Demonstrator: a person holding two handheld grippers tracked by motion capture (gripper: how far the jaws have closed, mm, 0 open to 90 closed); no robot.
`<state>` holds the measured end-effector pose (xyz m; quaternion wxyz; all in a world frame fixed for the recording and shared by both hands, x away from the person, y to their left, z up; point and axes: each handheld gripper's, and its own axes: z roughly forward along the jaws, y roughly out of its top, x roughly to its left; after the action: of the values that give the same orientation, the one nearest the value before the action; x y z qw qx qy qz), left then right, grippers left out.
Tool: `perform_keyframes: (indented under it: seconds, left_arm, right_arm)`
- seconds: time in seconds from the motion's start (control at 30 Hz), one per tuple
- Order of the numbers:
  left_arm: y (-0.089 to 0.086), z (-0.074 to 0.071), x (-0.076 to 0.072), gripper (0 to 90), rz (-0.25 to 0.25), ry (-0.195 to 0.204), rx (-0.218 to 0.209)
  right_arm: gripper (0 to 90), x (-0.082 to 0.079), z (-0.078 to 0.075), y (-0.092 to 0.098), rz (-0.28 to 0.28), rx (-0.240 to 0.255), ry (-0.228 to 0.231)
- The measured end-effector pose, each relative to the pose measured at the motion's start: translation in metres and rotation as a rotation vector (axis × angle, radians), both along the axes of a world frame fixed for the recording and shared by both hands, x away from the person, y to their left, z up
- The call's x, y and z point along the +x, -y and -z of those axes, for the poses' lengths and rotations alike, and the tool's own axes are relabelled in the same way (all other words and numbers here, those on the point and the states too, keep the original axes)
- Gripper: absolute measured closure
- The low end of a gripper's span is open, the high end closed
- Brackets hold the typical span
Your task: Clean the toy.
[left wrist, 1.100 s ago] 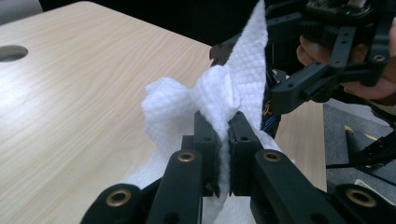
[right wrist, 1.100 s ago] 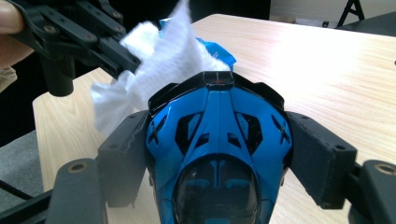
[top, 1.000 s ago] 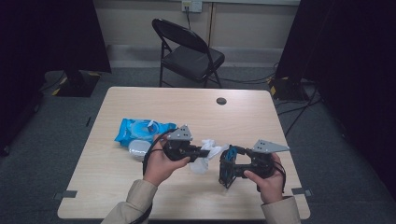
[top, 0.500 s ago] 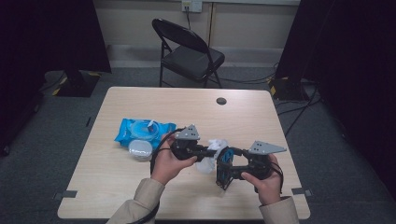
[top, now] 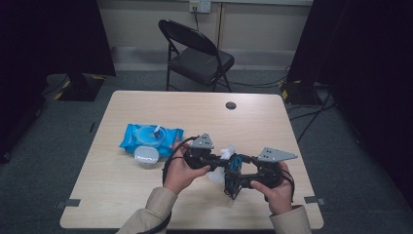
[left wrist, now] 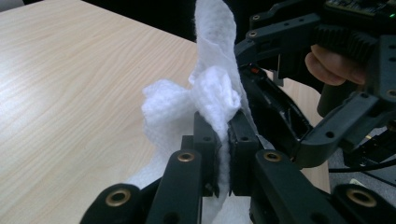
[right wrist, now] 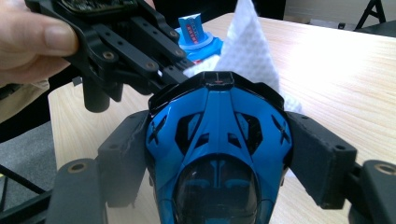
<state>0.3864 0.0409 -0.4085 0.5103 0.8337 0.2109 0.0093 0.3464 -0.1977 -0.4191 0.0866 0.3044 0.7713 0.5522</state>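
A soft, fibrous white cloth wipe (left wrist: 212,95), matt and fuzzy at its edges, is seen beside hard matt black plastic on the left hand-held gripper (left wrist: 223,140), where brass-coloured metal fasteners are set. A glossy blue and black plastic toy car (right wrist: 218,154) is shown between the rougher, matt black pads of the right hand-held gripper (right wrist: 219,158). The worktop (top: 204,114) is finished in smooth, pale wood-grain laminate. A shiny blue plastic wipes pack (top: 152,137) is seen.

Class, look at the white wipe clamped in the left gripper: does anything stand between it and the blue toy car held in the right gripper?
Nothing visible does. The left gripper pinches the white wipe, which hangs right beside the blue toy car clamped in the right gripper.
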Motion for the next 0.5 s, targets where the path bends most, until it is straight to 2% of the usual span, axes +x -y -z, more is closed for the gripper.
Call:
perform_keyframes:
  seconds: [0.33, 0.5]
  left_arm:
    - [0.008, 0.018, 0.000, 84.5, 0.003, -0.024, 0.005]
    - [0.011, 0.024, 0.000, 84.5, 0.014, -0.029, 0.022]
  right_arm:
    - [26.6, -0.001, -0.003, 0.001, -0.013, 0.014, 0.000]
    - [26.6, -0.001, -0.004, 0.003, -0.008, 0.020, 0.005]
